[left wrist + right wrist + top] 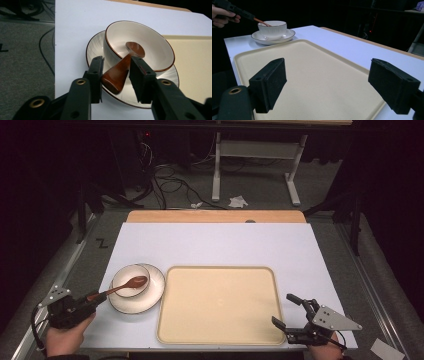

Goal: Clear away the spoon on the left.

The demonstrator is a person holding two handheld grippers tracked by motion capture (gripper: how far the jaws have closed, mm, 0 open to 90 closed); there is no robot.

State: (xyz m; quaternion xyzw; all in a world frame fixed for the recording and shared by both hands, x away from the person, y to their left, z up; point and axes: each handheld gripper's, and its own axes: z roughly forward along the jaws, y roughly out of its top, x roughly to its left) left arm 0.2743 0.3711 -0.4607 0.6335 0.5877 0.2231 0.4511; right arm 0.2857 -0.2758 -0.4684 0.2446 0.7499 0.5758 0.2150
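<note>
White-covered table point(210, 245), dark room behind. Your left gripper point(115, 75) straddles handle of brown wooden spoon point(122, 71), jaws near it, contact unclear; spoon's head rests in white ceramic bowl point(150, 40) on saucer point(95, 45). Spoon likely light, stiff, glossy-slick: pinch thick handle end squarely. Right gripper point(332, 82) wide apart, empty, over beige tray point(312, 75).

High view: overhead, facing forward. Left gripper view: close on bowl point(139, 45). Right's: low over tray point(317, 82), bowl beyond.
</note>
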